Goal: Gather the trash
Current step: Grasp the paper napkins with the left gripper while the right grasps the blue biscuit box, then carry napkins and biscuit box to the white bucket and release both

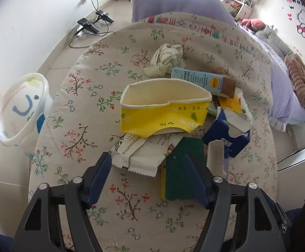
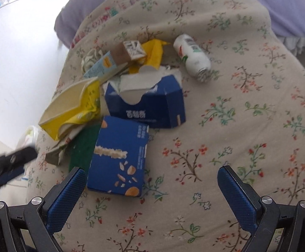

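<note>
A heap of trash lies on a floral cloth (image 1: 79, 109): a squashed yellow paper cup (image 1: 162, 109), a torn blue tissue box (image 1: 228, 136), a light blue carton (image 1: 202, 79), crumpled paper (image 1: 167, 58), a white wrapper (image 1: 139, 157) and a green sponge (image 1: 181, 168). My left gripper (image 1: 150, 176) is open, its right finger over the sponge, the wrapper between the fingers. In the right wrist view my right gripper (image 2: 152, 187) is open and empty, just in front of a dark blue snack box (image 2: 118, 155). A white bottle (image 2: 192, 56) lies behind the heap.
A white plastic bin (image 1: 20, 109) with a blue smiley stands on the floor left of the cloth. A purple bedsheet (image 1: 173, 0) lies beyond. Chargers and cables (image 1: 93, 23) lie on the floor by the wall. The left gripper (image 2: 7, 163) shows at the right view's left edge.
</note>
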A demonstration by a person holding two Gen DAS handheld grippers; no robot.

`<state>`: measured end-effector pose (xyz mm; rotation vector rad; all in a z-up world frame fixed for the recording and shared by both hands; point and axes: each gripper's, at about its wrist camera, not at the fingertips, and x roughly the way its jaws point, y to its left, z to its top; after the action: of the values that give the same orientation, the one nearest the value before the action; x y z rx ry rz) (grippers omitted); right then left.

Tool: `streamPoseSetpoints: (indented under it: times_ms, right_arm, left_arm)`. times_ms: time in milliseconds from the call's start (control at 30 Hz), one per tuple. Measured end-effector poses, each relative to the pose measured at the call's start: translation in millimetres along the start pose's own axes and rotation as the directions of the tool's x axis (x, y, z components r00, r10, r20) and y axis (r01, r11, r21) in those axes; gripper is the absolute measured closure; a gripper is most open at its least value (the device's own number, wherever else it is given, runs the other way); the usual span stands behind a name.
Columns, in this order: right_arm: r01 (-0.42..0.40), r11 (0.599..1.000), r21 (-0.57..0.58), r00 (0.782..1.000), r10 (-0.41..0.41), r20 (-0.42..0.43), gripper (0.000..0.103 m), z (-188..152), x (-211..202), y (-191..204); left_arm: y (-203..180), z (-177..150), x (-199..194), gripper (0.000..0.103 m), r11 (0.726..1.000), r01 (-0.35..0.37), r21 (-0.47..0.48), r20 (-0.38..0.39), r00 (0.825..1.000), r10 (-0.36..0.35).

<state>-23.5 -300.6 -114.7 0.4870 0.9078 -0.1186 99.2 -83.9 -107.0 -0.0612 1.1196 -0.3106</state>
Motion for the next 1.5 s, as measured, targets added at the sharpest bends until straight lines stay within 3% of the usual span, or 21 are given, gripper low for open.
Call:
streamPoseSetpoints:
  times_ms: [133, 300, 600, 733, 867, 933, 1067, 1267, 1400, 1500]
  right_arm:
    - [-0.012, 0.999, -0.045, 1.000, 0.012, -0.011, 0.000, -7.7, 12.0, 11.9]
    - [-0.026, 0.991, -0.134, 1.000, 0.023, -0.020, 0.000, -18.9, 30.4, 35.8]
    - [-0.029, 0.989, -0.144, 0.999, 0.023, -0.046, 0.005, -17.5, 56.8, 41.8]
    - [-0.023, 0.993, -0.114, 0.999, 0.019, -0.037, 0.006, -12.5, 55.4, 34.3]
    - [-0.074, 0.996, -0.058, 0.995, 0.069, -0.073, 0.023, -13.7, 59.1, 23.7]
    - [-0.091, 0.994, -0.054, 0.994, 0.087, -0.070, 0.039, -13.8, 57.4, 23.4]
    - [-0.114, 0.992, -0.051, 0.990, 0.110, -0.083, 0.039, -14.4, 54.0, 24.7]
    - [-0.161, 0.986, -0.040, 0.987, 0.160, -0.024, 0.039, -14.5, 24.8, 26.1]
    - [-0.170, 0.982, -0.087, 0.985, 0.173, 0.021, 0.039, -12.9, 7.2, 40.4]
    - [-0.187, 0.978, -0.098, 0.982, 0.189, 0.019, 0.039, -11.3, 4.8, 53.7]
  left_arm:
    - [1.1, -0.7, 18.2, 0.046, 1.000, -0.026, 0.017, -0.045, 0.999, 0.027]
    - [-4.5, -2.4, 19.3, 0.050, 0.995, -0.064, 0.080, -0.026, 0.997, 0.066]
    - [5.6, -8.5, 11.8, 0.060, 0.997, -0.007, 0.078, -0.025, 1.000, 0.008]
    - [14.0, -13.9, 4.4, 0.061, 0.998, 0.054, 0.038, -0.041, 0.998, -0.052]
    - [20.3, -20.2, -6.0, 0.061, 0.995, 0.100, 0.010, -0.036, 0.994, -0.099]
    - [24.2, -21.6, -11.9, 0.061, 0.993, 0.119, -0.002, -0.030, 0.992, -0.119]
    - [37.7, -24.0, -28.0, 0.061, 0.989, 0.143, -0.033, -0.012, 0.990, -0.143]
    - [73.8, -22.0, -62.9, 0.061, 0.981, 0.171, -0.089, 0.050, 0.985, -0.167]
    - [119.9, -9.3, -82.9, 0.061, 0.966, 0.169, -0.194, 0.075, 0.985, -0.157]
    - [168.2, 8.4, -97.5, 0.061, 0.932, 0.167, -0.321, 0.102, 0.985, -0.141]
